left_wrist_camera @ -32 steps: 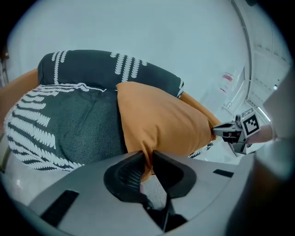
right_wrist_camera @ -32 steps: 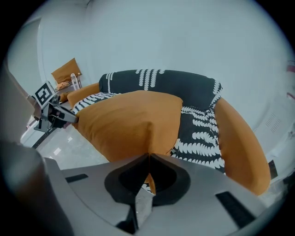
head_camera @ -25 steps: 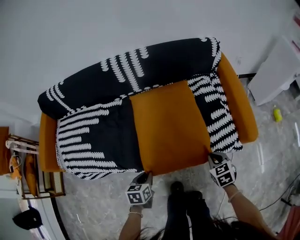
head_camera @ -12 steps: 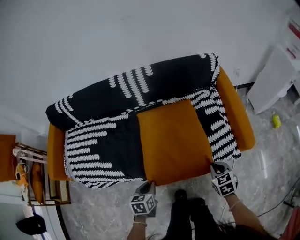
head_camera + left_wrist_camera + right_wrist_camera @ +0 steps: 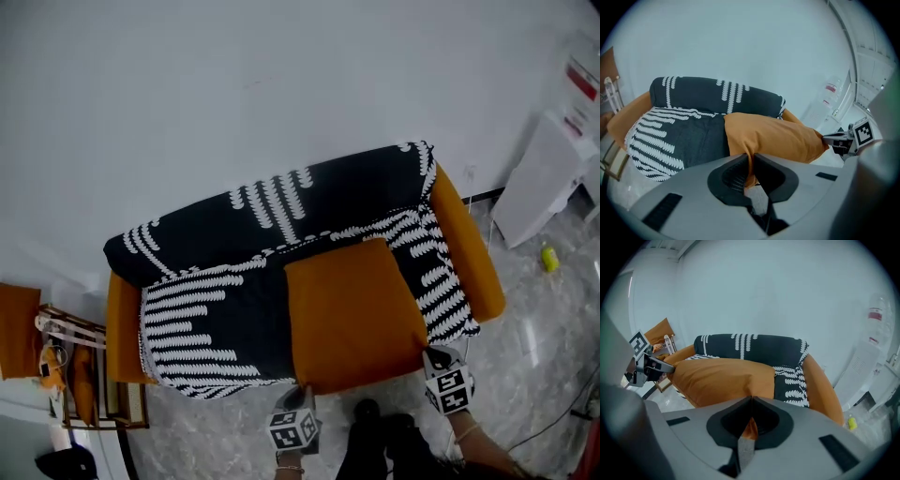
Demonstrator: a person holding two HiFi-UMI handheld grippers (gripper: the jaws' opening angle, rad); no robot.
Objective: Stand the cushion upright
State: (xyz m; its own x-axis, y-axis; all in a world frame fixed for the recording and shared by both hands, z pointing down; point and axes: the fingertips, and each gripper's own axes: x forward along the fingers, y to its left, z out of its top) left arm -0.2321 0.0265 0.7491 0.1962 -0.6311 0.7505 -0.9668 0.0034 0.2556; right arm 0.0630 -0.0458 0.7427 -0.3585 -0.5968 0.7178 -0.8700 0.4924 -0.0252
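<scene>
A large orange cushion (image 5: 354, 311) (image 5: 773, 138) (image 5: 719, 379) lies on the sofa seat with its near edge raised off the seat. My left gripper (image 5: 302, 394) (image 5: 751, 165) is shut on the cushion's near left corner. At the near right corner my right gripper (image 5: 429, 354) (image 5: 750, 414) is shut on the orange fabric. Each gripper shows in the other's view, holding its corner.
The orange sofa (image 5: 469, 244) wears a black throw with white leaf stripes (image 5: 211, 300) over its back and seat. A wooden rack (image 5: 66, 370) stands left of it, a white appliance (image 5: 553, 169) at right, a yellow bottle (image 5: 549, 258) on the marble floor.
Both grippers have risen with the cushion's near edge, which now tilts up off the seat. The head view has pulled back, so the sofa looks smaller.
</scene>
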